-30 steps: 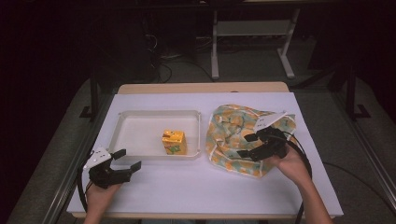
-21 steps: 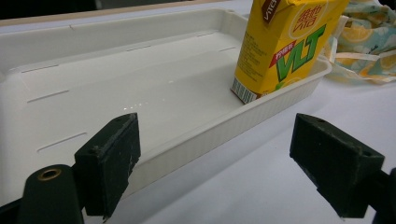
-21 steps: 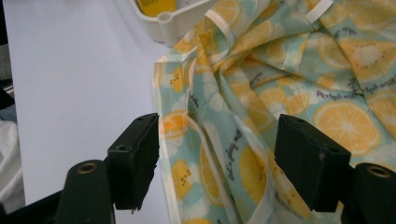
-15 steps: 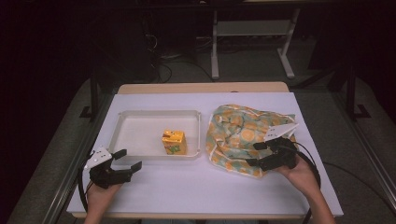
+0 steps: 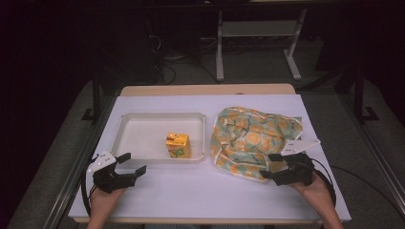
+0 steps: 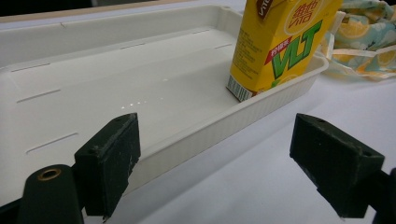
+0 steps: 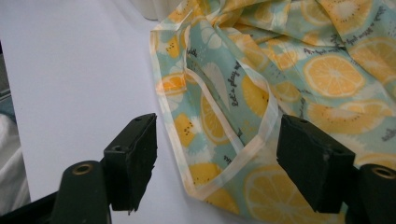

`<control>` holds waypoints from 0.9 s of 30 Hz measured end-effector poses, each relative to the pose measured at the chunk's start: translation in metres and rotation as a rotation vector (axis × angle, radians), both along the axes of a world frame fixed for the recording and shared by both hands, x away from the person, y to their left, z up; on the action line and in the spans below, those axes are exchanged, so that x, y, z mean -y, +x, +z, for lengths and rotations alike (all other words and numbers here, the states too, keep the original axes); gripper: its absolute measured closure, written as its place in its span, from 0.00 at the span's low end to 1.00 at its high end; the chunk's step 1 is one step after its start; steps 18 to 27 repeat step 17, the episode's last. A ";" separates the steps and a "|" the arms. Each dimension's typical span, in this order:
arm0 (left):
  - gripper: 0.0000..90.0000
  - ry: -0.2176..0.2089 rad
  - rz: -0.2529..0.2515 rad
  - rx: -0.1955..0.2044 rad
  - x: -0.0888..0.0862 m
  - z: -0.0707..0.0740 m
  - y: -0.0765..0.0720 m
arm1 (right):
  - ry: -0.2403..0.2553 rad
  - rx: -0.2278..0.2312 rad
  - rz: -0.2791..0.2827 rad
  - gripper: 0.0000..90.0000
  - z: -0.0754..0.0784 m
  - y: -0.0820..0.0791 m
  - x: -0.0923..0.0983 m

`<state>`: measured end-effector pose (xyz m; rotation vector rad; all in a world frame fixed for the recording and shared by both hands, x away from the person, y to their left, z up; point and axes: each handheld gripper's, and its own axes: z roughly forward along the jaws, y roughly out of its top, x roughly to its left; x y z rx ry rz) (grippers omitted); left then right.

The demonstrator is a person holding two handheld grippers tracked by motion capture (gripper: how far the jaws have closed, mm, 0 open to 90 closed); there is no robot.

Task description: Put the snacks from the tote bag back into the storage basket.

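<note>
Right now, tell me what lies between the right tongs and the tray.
The crumpled lemon-print bag fills that stretch in the high view, lying between the right tongs and the white tray.

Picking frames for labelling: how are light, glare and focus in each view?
High view: table well lit, surroundings dark, slightly soft. Left gripper view: small glare spots on the tray, carton print sharp. Right gripper view: bag evenly lit, far edge softer.

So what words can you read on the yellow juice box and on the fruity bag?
"VLT" in big green letters, on the yellow drink carton in the white tray.
"VITA", cut off, on the brown corner at the carton's top.
Chinese characters in red on the carton's front: too partial to read surely.
Small print and barcode on the carton's side: too small to read.
Cursive writing on the lemon-print bag: too blurred to read.
</note>
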<state>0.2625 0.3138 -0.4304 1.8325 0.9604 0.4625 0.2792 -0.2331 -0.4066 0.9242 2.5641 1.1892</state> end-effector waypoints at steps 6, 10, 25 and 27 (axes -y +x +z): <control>0.17 0.000 0.000 -0.002 0.001 0.000 0.000 | 0.034 0.033 -0.041 0.31 -0.005 -0.011 0.008; 0.18 -0.004 -0.004 0.002 0.002 0.000 0.000 | 0.091 0.056 -0.065 0.31 -0.007 -0.019 0.015; 0.18 0.006 -0.015 0.006 0.004 0.001 0.000 | 0.140 0.101 -0.115 0.23 -0.011 -0.032 0.016; 0.18 0.006 -0.015 0.006 0.004 0.001 0.000 | 0.140 0.101 -0.115 0.23 -0.011 -0.032 0.016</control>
